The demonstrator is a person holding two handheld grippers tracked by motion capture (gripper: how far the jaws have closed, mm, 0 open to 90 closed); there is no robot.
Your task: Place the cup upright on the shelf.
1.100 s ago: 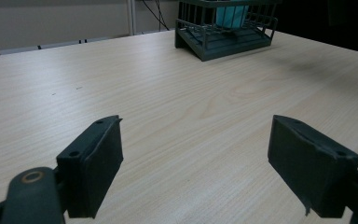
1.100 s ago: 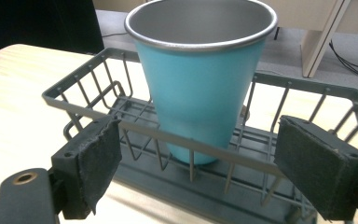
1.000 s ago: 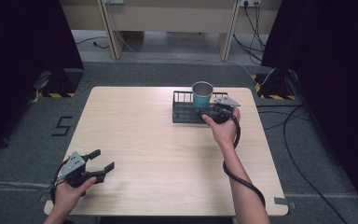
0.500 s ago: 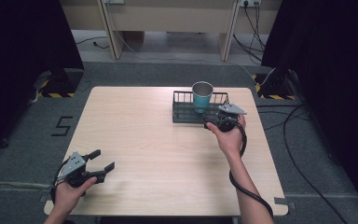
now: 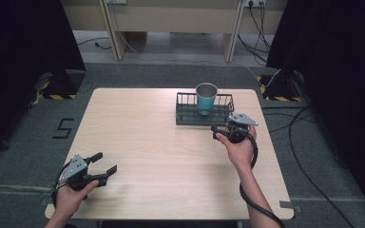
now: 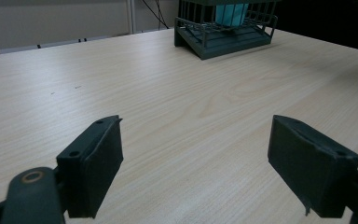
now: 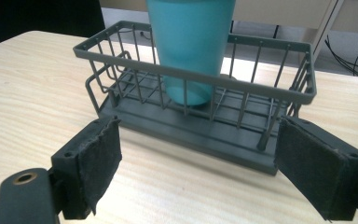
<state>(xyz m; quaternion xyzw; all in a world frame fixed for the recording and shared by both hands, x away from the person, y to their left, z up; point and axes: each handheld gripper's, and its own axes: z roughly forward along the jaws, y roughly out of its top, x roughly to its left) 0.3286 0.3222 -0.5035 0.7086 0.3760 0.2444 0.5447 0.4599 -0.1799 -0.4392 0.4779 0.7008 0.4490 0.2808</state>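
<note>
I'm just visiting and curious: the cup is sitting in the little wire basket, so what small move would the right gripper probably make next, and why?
Probably a short pull back toward the person. The right gripper is open and empty just in front of the wire basket, and the teal cup stands upright inside it, so placing looks finished. The left gripper rests open near the table corner.

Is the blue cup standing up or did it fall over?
Standing up. The blue cup sits upright inside the wire basket, its open mouth facing up in the high view; the right gripper view shows its base on the basket floor.
</note>
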